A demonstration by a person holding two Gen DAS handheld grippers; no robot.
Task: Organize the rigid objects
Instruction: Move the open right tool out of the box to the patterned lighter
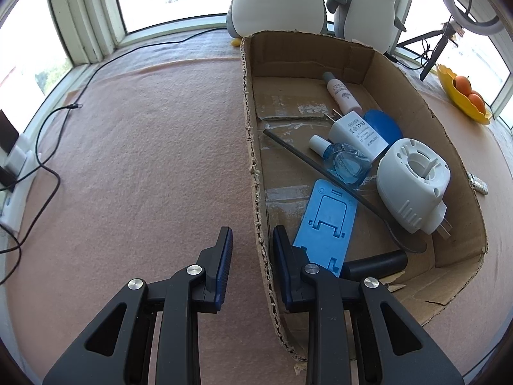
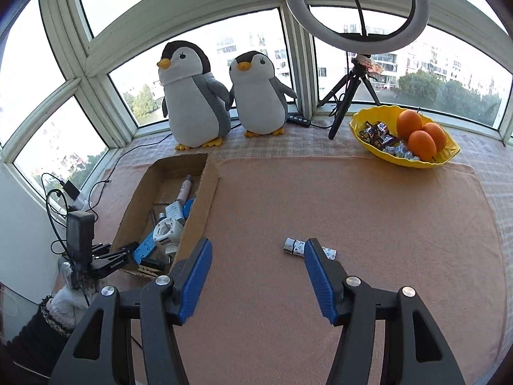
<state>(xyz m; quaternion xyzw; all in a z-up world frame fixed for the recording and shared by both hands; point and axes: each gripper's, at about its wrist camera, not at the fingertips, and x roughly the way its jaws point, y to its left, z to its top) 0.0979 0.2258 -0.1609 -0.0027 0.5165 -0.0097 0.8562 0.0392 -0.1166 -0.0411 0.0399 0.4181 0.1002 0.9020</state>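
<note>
A cardboard box (image 1: pixel 253 134) lies on the pink cloth and holds a blue phone stand (image 1: pixel 327 221), a white plug-in device (image 1: pixel 413 179), a white charger (image 1: pixel 356 134), a blue bottle (image 1: pixel 343 160), a pink bottle (image 1: pixel 341 93) and a black-handled tool (image 1: pixel 375 264). My left gripper (image 1: pixel 251 235) is open, its fingers straddling the box's near left wall. The box also shows in the right wrist view (image 2: pixel 198 205). My right gripper (image 2: pixel 258 250) is open and empty above the cloth. A small patterned silver object (image 2: pixel 296 246) lies just beyond its right finger.
Two plush penguins (image 2: pixel 195 96) stand at the window. A yellow bowl (image 2: pixel 362 134) with oranges and sweets sits at the back right. A ring light on a tripod (image 2: pixel 349 93) stands behind it. Cables and a power strip (image 1: pixel 16 173) lie at the left edge.
</note>
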